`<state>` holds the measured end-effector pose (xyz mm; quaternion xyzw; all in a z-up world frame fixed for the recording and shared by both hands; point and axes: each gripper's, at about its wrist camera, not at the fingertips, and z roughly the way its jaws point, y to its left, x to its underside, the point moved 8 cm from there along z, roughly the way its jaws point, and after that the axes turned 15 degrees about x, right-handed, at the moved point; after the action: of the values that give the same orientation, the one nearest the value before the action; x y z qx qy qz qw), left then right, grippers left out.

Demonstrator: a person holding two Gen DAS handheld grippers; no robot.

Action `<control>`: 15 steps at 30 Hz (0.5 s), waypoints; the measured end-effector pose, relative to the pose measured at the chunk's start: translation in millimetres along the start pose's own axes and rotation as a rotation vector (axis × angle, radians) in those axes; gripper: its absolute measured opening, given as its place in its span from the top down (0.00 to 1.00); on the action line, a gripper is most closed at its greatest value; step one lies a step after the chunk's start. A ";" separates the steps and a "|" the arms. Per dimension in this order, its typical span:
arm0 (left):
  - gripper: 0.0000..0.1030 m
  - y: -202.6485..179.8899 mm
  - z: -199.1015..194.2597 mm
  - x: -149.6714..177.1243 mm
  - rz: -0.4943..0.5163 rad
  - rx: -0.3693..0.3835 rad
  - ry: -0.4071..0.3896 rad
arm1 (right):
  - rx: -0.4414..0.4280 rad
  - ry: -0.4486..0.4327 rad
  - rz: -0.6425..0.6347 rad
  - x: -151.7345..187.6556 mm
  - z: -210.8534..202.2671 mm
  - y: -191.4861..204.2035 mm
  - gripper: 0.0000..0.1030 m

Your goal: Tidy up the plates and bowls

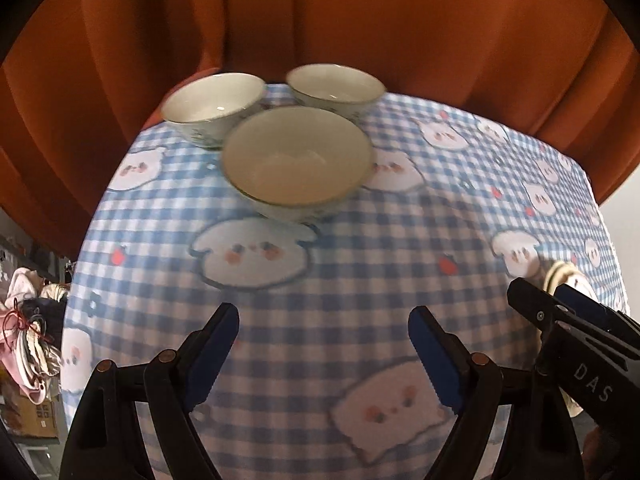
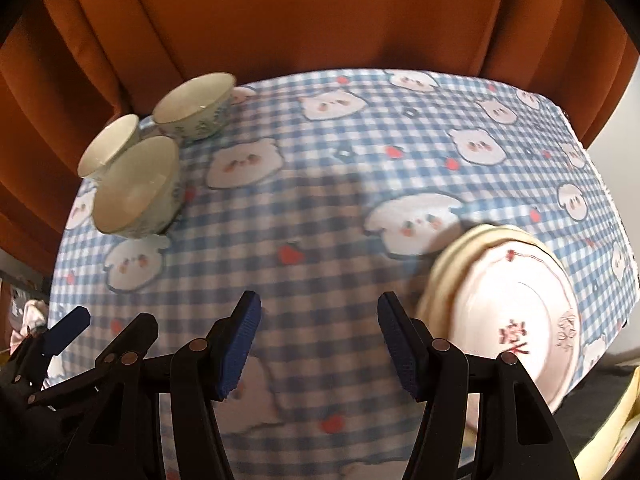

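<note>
Bowls first, since that's what my left wrist cam is staring at: three of them bunched in a tight triangle at about 12 o'clock on the checked tablecloth [image 1: 320, 280], right up against the orange curtain [image 1: 360, 20]. The near bowl [image 1: 297, 162] sits closest to me, the left bowl [image 1: 212, 106] at its 10 o'clock and the right bowl [image 1: 335, 88] at its 1 o'clock, rims looking close enough to touch or nearly so. All three sit upright, mouths up. They're round, so no real long axis, just the up-down one. My guess is they're clustered like that so I can nest them into one stack. My left gripper [image 1: 324, 356] hangs low at 6 o'clock, jaws spread wide, nothing between them, well short of the bowls. The other gripper pokes in at 4 o'clock

Right wrist cam now: the same bowls land at 10 o'clock, the near one [image 2: 136, 190] in front, well apart from me. My right gripper [image 2: 320, 344] is spread open too and holds nothing. The stack of plates [image 2: 508, 304] sits just beside my right finger at 4 o'clock, near the table's front edge, lying flat with faces up. I can make out a few rims layered under the top one, which has red markings on it. That pile looks done to me, so I reckon bowls are what's left, though it's all a bit blurry
</note>
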<state>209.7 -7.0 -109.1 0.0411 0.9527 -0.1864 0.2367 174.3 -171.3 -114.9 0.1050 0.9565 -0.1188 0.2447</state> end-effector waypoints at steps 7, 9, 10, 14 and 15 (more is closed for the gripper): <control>0.14 32.8 -2.9 -42.5 0.026 0.011 -0.058 | -0.067 -0.079 0.007 -31.7 -10.6 41.9 0.37; 0.14 41.6 0.1 -53.2 0.026 -0.001 -0.057 | -0.087 -0.093 0.002 -41.5 -10.8 52.5 0.37; 0.14 45.0 1.5 -57.4 0.027 -0.011 -0.059 | -0.091 -0.098 -0.003 -47.1 -9.3 58.1 0.37; 0.17 60.8 9.3 -76.3 0.016 -0.056 -0.071 | -0.101 -0.098 -0.020 -64.7 0.1 78.2 0.37; 0.18 63.3 11.3 -79.0 0.013 -0.055 -0.073 | -0.110 -0.090 -0.025 -68.9 3.6 84.0 0.37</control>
<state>295.0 48.3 -102.7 0.0341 0.9479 -0.1597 0.2735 256.7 -102.4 -98.7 0.0741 0.9508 -0.0735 0.2916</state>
